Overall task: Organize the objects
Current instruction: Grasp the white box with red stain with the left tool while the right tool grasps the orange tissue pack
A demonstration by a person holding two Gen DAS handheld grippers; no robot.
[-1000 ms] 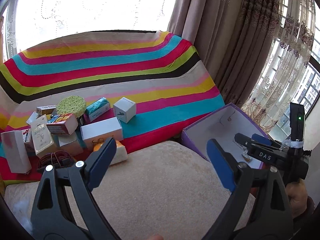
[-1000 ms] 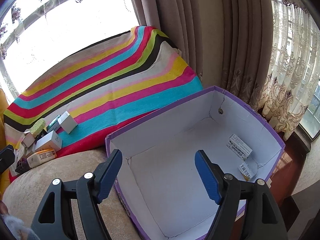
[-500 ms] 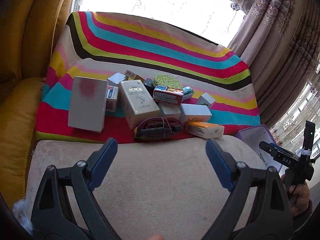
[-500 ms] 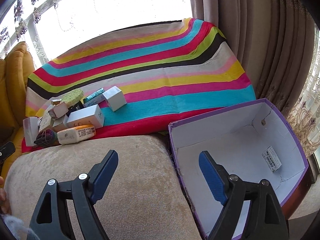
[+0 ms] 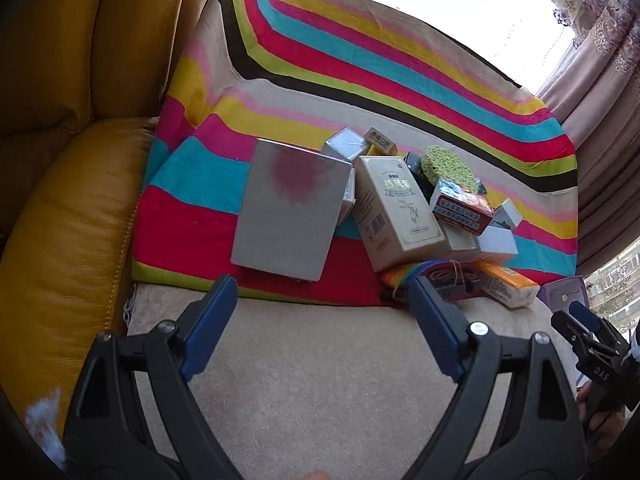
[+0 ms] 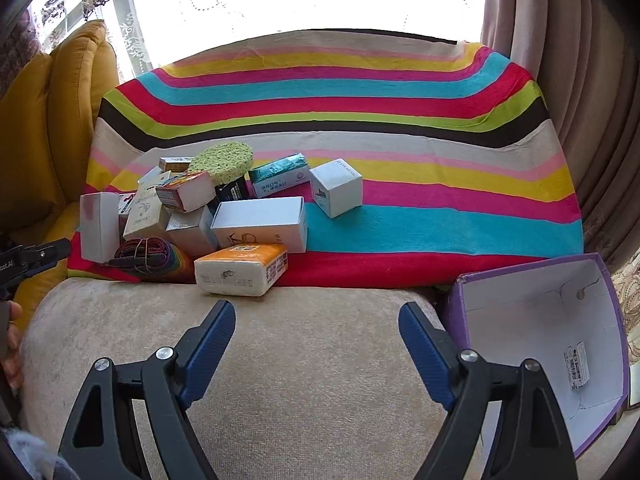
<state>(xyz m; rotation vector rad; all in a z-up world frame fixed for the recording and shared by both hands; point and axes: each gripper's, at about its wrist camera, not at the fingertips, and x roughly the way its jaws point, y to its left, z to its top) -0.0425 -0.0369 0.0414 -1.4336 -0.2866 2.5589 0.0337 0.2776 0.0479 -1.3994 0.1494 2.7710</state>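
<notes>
Striped blanket (image 6: 400, 224) is carrying a pile of boxes (image 6: 260, 228). Left claw (image 5: 320, 320) and right claw (image 6: 316, 344) are hovering wide, gripping nothing.

Both wrist views face the box pile (image 5: 400, 208) (image 6: 208, 216) closely.

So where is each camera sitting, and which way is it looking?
Left wrist: on the left gripper, open, aimed at the silver box end of the pile; the right gripper shows at the edge.
Right wrist: on the right gripper, open, facing the tissue pack and purple box; the left gripper pokes in.
Both see the striped blanket and green sponge.
</notes>
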